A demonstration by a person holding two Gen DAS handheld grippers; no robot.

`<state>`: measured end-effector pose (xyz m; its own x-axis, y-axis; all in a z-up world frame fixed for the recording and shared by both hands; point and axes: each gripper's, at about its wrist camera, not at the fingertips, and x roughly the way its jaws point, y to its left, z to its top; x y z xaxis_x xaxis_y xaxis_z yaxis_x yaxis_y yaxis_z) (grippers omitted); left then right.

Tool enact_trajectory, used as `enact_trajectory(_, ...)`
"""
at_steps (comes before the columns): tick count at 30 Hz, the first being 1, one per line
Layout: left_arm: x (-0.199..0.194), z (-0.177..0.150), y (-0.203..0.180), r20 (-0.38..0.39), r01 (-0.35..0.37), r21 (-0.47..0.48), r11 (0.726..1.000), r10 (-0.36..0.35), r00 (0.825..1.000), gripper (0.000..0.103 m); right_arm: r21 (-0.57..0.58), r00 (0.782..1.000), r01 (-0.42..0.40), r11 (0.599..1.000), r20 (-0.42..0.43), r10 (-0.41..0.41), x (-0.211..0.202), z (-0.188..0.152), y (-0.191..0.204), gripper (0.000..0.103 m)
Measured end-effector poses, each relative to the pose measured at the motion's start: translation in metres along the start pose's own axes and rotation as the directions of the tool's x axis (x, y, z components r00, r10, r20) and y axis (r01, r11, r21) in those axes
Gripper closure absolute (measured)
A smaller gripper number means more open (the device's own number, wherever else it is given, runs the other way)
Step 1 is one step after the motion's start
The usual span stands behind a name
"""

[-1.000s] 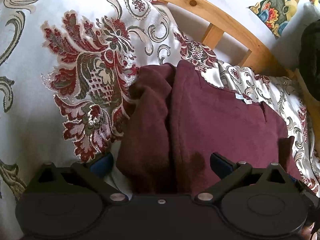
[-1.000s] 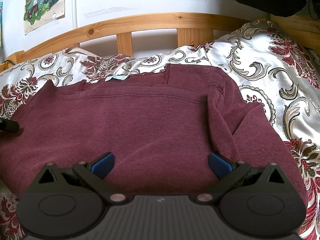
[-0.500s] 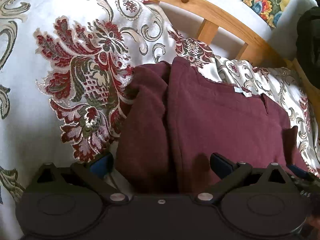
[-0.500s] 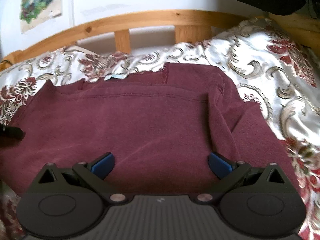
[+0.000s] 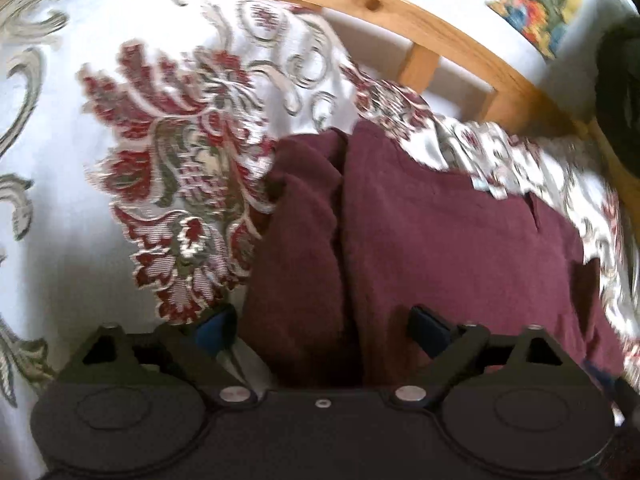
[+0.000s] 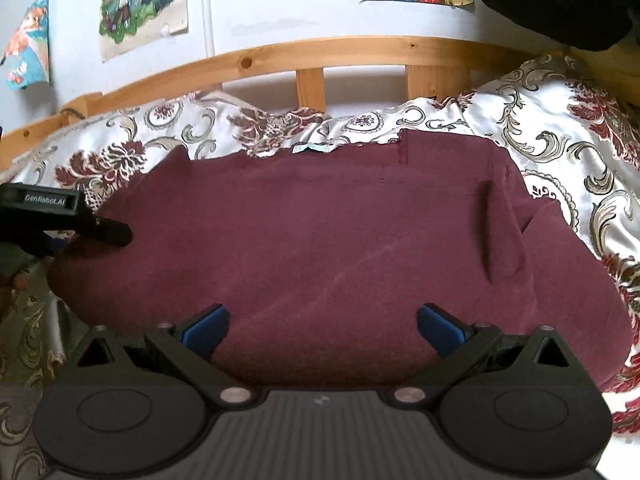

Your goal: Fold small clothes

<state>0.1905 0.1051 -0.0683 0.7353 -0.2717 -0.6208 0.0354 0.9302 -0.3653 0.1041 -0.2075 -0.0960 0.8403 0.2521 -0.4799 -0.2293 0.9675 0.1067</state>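
A white wall (image 6: pixel 280 8) with cartoon posters (image 6: pixel 142 0) backs the wooden headboard (image 6: pixel 320 50); on the floral bedspread (image 5: pixel 160 152) lies the maroon garment (image 6: pixel 320 248); left gripper (image 5: pixel 320 322), marked "GenRobot.AI", and right gripper (image 6: pixel 322 322) both spread wide.

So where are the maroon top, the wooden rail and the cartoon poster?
Maroon top (image 6: pixel 340 240): right wrist view, middle of the cloth.
Wooden rail (image 6: pixel 360 50): right wrist view, top bar.
Cartoon poster (image 6: pixel 142 0): right wrist view, its centre.
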Motion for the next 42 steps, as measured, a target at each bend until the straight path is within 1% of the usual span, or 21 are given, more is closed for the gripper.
enact_trajectory(3, -0.005, 0.002, 0.008, 0.014, -0.008, -0.053, 0.999, 0.009, 1.000, 0.031, 0.032, 0.999, -0.033, 0.999, 0.019, 0.032, -0.005, -0.003, -0.007, 0.000)
enact_trajectory(4, -0.007, 0.002, 0.010, 0.018, -0.008, -0.059, 0.998, 0.009, 1.000, 0.038, 0.043, 0.999, -0.043, 0.998, 0.025, 0.042, -0.005, -0.004, -0.010, 0.000)
enact_trajectory(5, -0.008, 0.002, 0.011, 0.023, -0.004, -0.060, 0.998, 0.006, 1.000, 0.043, 0.052, 0.998, -0.053, 0.997, 0.030, 0.051, -0.006, -0.004, -0.012, 0.000)
enact_trajectory(6, -0.007, 0.002, 0.011, 0.025, 0.003, -0.056, 0.998, -0.001, 1.000, 0.053, 0.061, 0.998, -0.063, 0.996, 0.035, 0.061, -0.007, -0.004, -0.014, 0.000)
enact_trajectory(8, -0.009, 0.003, 0.007, 0.027, 0.001, -0.041, 0.999, 0.000, 1.000, 0.060, 0.078, 0.996, -0.078, 0.994, 0.043, 0.075, -0.008, -0.004, -0.017, 0.000)
enact_trajectory(10, -0.010, 0.003, -0.001, 0.033, 0.009, -0.027, 1.000, -0.008, 0.999, 0.071, 0.093, 0.995, -0.093, 0.991, 0.051, 0.089, -0.009, -0.005, -0.020, 0.000)
enact_trajectory(12, -0.016, 0.005, -0.009, 0.047, 0.020, -0.024, 1.000, -0.019, 0.999, 0.076, 0.119, 0.991, -0.119, 0.986, 0.068, 0.112, -0.012, -0.005, -0.025, 0.001)
enact_trajectory(15, -0.030, 0.014, -0.024, 0.090, 0.071, -0.030, 0.997, -0.068, 0.994, 0.080, 0.181, 0.986, -0.152, 0.972, 0.096, 0.136, -0.022, -0.005, -0.037, 0.001)
enact_trajectory(19, -0.045, 0.028, -0.068, 0.145, 0.125, 0.096, 0.988, -0.138, 0.980, 0.082, 0.201, 0.993, -0.088, 0.976, 0.092, 0.071, -0.039, 0.000, -0.046, 0.000)
enact_trajectory(24, -0.041, 0.031, -0.138, 0.140, 0.236, 0.229, 0.944, -0.272, 0.952, 0.083, 0.213, 0.991, -0.017, 0.977, 0.130, -0.012, -0.061, 0.001, -0.059, 0.000)
enact_trajectory(25, -0.036, 0.028, -0.154, 0.125, 0.262, 0.259, 0.930, -0.301, 0.945, 0.090, 0.216, 0.991, 0.009, 0.976, 0.130, -0.038, -0.065, 0.000, -0.063, 0.000)
enact_trajectory(26, -0.031, 0.024, -0.166, 0.113, 0.292, 0.279, 0.915, -0.333, 0.936, 0.092, 0.220, 0.990, 0.034, 0.975, 0.126, -0.063, -0.069, -0.002, -0.066, 0.000)
enact_trajectory(29, -0.010, 0.005, -0.197, 0.030, 0.350, 0.330, 0.877, -0.380, 0.925, 0.093, 0.262, 0.991, 0.095, 0.960, 0.067, -0.116, -0.071, -0.014, -0.081, 0.000)
enact_trajectory(31, 0.003, -0.007, -0.205, -0.032, 0.378, 0.332, 0.864, -0.390, 0.920, 0.092, 0.343, 0.992, 0.119, 0.932, -0.008, -0.124, -0.066, -0.025, -0.096, 0.000)
enact_trajectory(33, 0.010, -0.018, -0.206, -0.075, 0.408, 0.320, 0.855, -0.407, 0.911, 0.090, 0.390, 0.995, 0.087, 0.917, 0.011, -0.099, -0.068, -0.031, -0.105, 0.001)
enact_trajectory(35, 0.011, -0.024, -0.201, -0.090, 0.438, 0.315, 0.842, -0.433, 0.897, 0.083, 0.391, 0.995, 0.081, 0.917, 0.013, -0.094, -0.068, -0.032, -0.106, 0.000)
enact_trajectory(36, 0.011, -0.023, -0.197, -0.094, 0.451, 0.308, 0.838, -0.445, 0.891, 0.075, 0.379, 0.995, 0.089, 0.921, 0.005, -0.098, -0.066, -0.032, -0.105, 0.000)
enact_trajectory(38, 0.006, -0.024, -0.193, -0.097, 0.495, 0.278, 0.823, -0.489, 0.867, 0.059, 0.350, 0.994, 0.107, 0.931, -0.010, -0.110, -0.061, -0.031, -0.101, 0.000)
enact_trajectory(39, 0.003, -0.023, -0.191, -0.097, 0.515, 0.266, 0.815, -0.509, 0.855, 0.045, 0.340, 0.993, 0.113, 0.934, -0.012, -0.115, -0.060, -0.031, -0.099, 0.000)
enact_trajectory(40, 0.000, -0.023, -0.190, -0.096, 0.536, 0.257, 0.804, -0.531, 0.842, 0.035, 0.333, 0.993, 0.118, 0.935, -0.014, -0.120, -0.059, -0.030, -0.098, 0.000)
enact_trajectory(42, -0.009, -0.018, -0.189, -0.085, 0.560, 0.255, 0.788, -0.559, 0.825, 0.029, 0.330, 0.993, 0.117, 0.937, -0.010, -0.121, -0.059, -0.031, -0.097, 0.000)
